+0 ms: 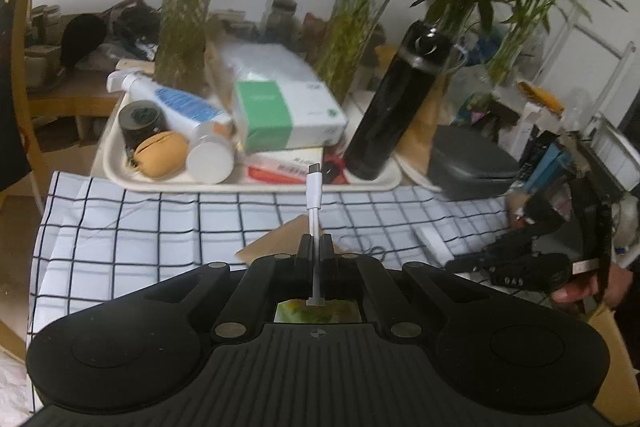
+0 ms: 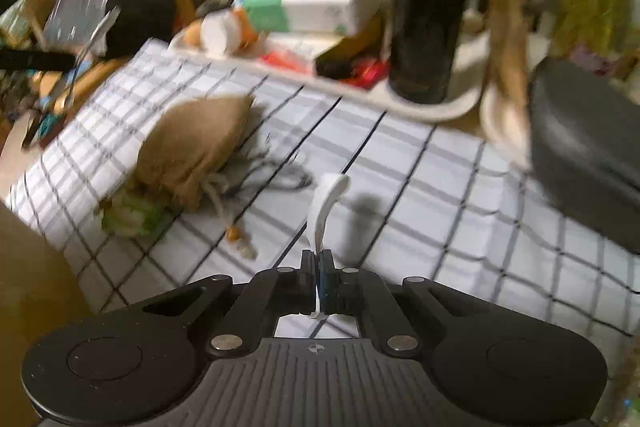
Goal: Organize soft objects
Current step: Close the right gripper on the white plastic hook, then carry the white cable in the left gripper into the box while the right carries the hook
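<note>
My left gripper [image 1: 316, 243] is shut on a short white adapter cable [image 1: 314, 193], whose USB-C plug points up toward the tray. My right gripper [image 2: 319, 259] is shut on the other white end of the cable [image 2: 326, 203], held above the checked cloth [image 2: 440, 195]. The right gripper also shows at the right of the left wrist view [image 1: 520, 259]. A tan drawstring pouch [image 2: 192, 151] lies on the cloth to the left, with something green and white [image 2: 132, 215] at its mouth. The pouch [image 1: 272, 243] shows just beyond my left fingers.
A cream tray [image 1: 120, 171] at the back holds a black flask [image 1: 396, 103], a green and white box [image 1: 280, 111], a white bottle [image 1: 176, 103] and small items. A dark grey case [image 2: 584, 147] lies at the right. Vases of bamboo [image 1: 184, 7] stand behind.
</note>
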Tool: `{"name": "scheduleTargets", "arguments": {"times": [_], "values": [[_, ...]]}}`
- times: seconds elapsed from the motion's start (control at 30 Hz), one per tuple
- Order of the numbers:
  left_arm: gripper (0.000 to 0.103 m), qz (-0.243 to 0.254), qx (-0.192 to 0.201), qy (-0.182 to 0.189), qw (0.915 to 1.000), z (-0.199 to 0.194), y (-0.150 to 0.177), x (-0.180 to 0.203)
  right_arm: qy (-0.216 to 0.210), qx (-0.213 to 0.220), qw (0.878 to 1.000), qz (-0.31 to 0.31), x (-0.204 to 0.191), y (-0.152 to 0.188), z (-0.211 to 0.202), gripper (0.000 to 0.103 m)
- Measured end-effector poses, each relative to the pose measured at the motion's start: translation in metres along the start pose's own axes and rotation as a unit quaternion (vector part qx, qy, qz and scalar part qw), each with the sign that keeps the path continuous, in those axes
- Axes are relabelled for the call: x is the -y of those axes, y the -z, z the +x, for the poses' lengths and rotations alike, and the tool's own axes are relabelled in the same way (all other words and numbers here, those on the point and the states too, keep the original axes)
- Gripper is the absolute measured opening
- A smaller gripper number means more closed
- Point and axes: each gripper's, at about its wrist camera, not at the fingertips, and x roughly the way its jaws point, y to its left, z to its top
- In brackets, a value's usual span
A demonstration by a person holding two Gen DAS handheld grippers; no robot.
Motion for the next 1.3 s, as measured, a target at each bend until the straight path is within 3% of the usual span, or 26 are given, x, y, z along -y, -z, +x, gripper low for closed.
{"name": "scheduleTargets", "arguments": {"times": [0.3, 0.57, 0.73, 0.93, 1.17, 1.3], "values": [[0.003, 0.064, 0.014, -0.025, 0.9975, -0.009, 0.002, 0.032, 0.062, 0.035, 0.997, -0.016, -0.006, -0.008, -0.056, 0.004], [0.003, 0.121, 0.045, -0.066, 0.9895, -0.033, 0.011, 0.063, 0.084, 0.083, 0.993, -0.015, -0.037, -0.005, -0.110, 0.004], [0.003, 0.130, 0.062, -0.069, 0.9871, -0.056, 0.013, 0.073, 0.089, 0.104, 0.990, -0.024, -0.061, 0.001, -0.134, 0.004], [0.003, 0.132, 0.055, -0.051, 0.9884, -0.083, 0.014, 0.080, 0.078, 0.136, 0.988, -0.011, -0.077, 0.012, -0.169, 0.004], [0.003, 0.087, 0.016, 0.003, 0.9961, -0.108, 0.017, 0.081, 0.058, 0.141, 0.988, -0.018, -0.103, 0.030, -0.188, 0.004], [0.003, 0.079, -0.005, 0.011, 0.9968, -0.116, 0.025, 0.085, 0.049, 0.141, 0.989, -0.016, -0.114, 0.038, -0.195, 0.004]]}}
